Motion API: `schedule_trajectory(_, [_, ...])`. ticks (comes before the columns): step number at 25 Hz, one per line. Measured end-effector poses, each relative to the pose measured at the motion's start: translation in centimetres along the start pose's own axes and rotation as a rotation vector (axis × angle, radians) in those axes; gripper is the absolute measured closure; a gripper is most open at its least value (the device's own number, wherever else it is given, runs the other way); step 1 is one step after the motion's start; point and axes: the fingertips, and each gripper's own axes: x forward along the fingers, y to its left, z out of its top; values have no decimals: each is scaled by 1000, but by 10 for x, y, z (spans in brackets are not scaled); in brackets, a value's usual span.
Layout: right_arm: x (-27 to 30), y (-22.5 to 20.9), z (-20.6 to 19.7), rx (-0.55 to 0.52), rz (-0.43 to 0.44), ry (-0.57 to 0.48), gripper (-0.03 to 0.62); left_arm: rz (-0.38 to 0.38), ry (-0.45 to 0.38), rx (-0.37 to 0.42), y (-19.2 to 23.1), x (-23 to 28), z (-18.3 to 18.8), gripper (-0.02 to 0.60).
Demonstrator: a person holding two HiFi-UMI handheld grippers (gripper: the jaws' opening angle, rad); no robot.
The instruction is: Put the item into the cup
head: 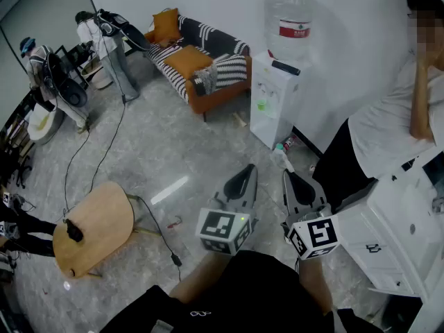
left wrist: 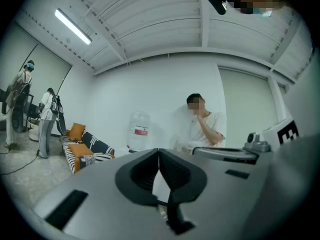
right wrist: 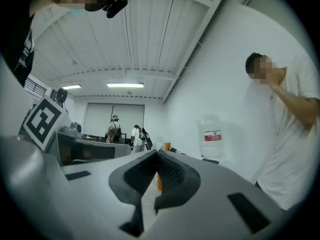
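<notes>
Head view: the grey, black-jawed left gripper and right gripper sit side by side at lower centre. A small black object lies on the round pale wooden table at lower left; I cannot tell whether it is the task's item.

Left gripper view: the left gripper has its jaws pressed together at centre, with nothing between them.

Right gripper view: the right gripper is likewise closed tip to tip and empty.

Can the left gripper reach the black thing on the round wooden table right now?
Probably not: the left gripper, shut, points toward the water dispenser; the black thing lies off to its left across the floor.
</notes>
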Motion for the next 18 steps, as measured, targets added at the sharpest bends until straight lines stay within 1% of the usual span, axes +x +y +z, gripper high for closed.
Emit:
schedule_trajectory(10, [8,-11,-8,36,26,-10,585,6,21,18,-2,13,-7,569])
schedule_trajectory(14, [12,-14,-11,53,34,-17,585,-4,38,26,-2,17,-9,568])
schedule_trajectory(18, [14,-14,-10,55,48,-37,585,-3,35,29,0,18,-8,569])
